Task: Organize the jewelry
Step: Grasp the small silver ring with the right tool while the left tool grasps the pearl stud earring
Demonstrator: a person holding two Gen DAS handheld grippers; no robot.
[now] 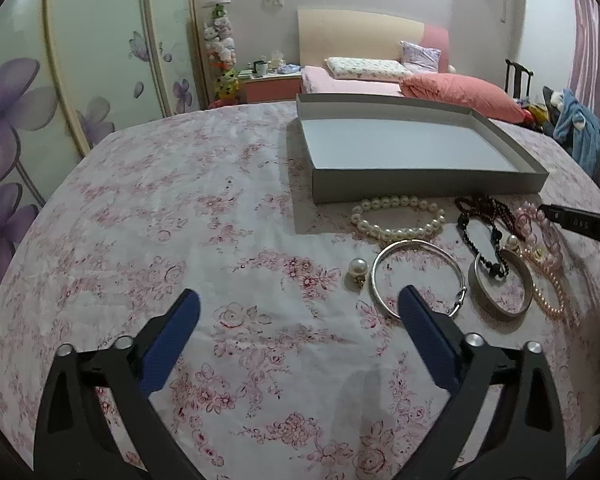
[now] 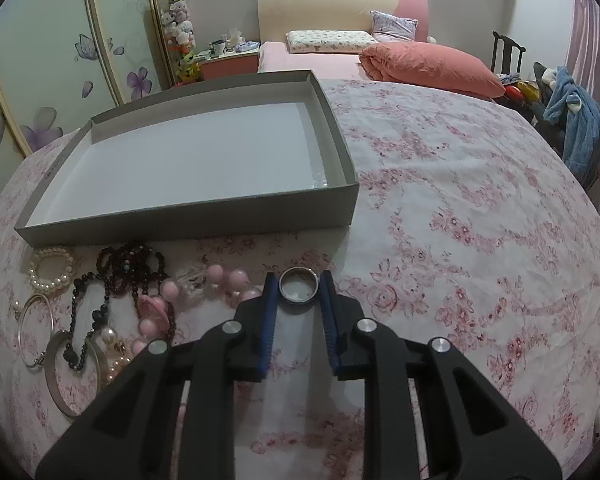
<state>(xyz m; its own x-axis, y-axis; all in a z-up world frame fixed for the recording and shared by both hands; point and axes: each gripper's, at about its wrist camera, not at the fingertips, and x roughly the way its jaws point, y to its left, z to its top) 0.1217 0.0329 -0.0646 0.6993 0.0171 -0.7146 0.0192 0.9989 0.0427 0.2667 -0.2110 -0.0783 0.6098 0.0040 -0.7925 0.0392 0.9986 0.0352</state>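
Note:
A grey shallow box (image 1: pixel 420 184) (image 2: pixel 204 216) lies empty on the floral cloth. In front of it lie a white pearl bracelet (image 1: pixel 398 216) (image 2: pixel 51 272), a thin silver bangle (image 1: pixel 418 276) (image 2: pixel 36 326), a wide silver bangle (image 1: pixel 500 286) (image 2: pixel 70 376), dark bead strands (image 1: pixel 486 216) (image 2: pixel 130 270), pink beads (image 1: pixel 540 240) (image 2: pixel 156 312) and a pearl earring (image 1: pixel 358 270). My left gripper (image 1: pixel 300 304) is open and empty above the cloth, left of the jewelry. My right gripper (image 2: pixel 300 284) is shut on a silver ring (image 2: pixel 299 285), just above the cloth.
The table is covered with a pink floral cloth (image 1: pixel 180 240). Behind it stand a bed with a red quilt (image 2: pixel 432 66), a wardrobe with flower doors (image 1: pixel 60 100) and a chair with blue clothes (image 2: pixel 576 120). The right gripper's tip (image 1: pixel 580 224) shows at the left wrist view's right edge.

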